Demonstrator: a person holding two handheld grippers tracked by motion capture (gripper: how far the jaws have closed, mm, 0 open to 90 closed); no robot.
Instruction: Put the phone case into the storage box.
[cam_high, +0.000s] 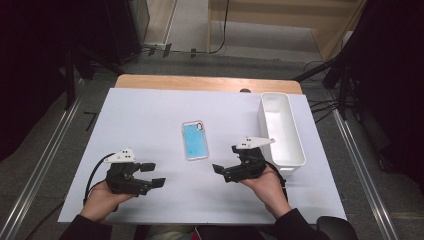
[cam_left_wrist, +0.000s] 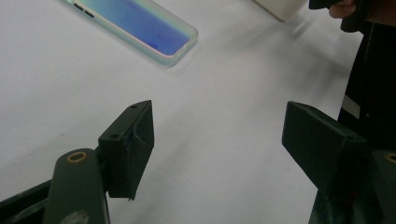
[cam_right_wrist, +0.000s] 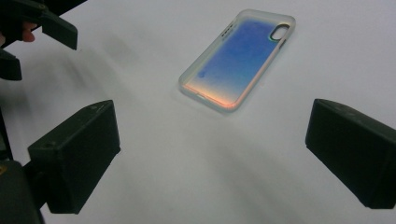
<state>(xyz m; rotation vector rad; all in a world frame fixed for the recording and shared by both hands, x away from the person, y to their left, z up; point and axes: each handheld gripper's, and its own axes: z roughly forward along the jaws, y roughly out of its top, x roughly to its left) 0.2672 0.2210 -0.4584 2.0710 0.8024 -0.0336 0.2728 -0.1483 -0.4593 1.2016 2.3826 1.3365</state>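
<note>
A person's 2 forearms in dark sleeves come in from the near edge of the table. The left hand (cam_high: 102, 198) holds the left gripper (cam_high: 152, 175) near the near left corner, its 2 black jaws spread wide and pointing right. The right hand (cam_high: 266, 184) holds the right gripper (cam_high: 226, 161) right of centre, its jaws also wide apart, pointing left.

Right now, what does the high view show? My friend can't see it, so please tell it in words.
A blue phone case lies flat mid-table on a white sheet, untouched. Nearer the person, the left gripper and right gripper rest apart from it, jaws open. A white bin stands to the right.
</note>
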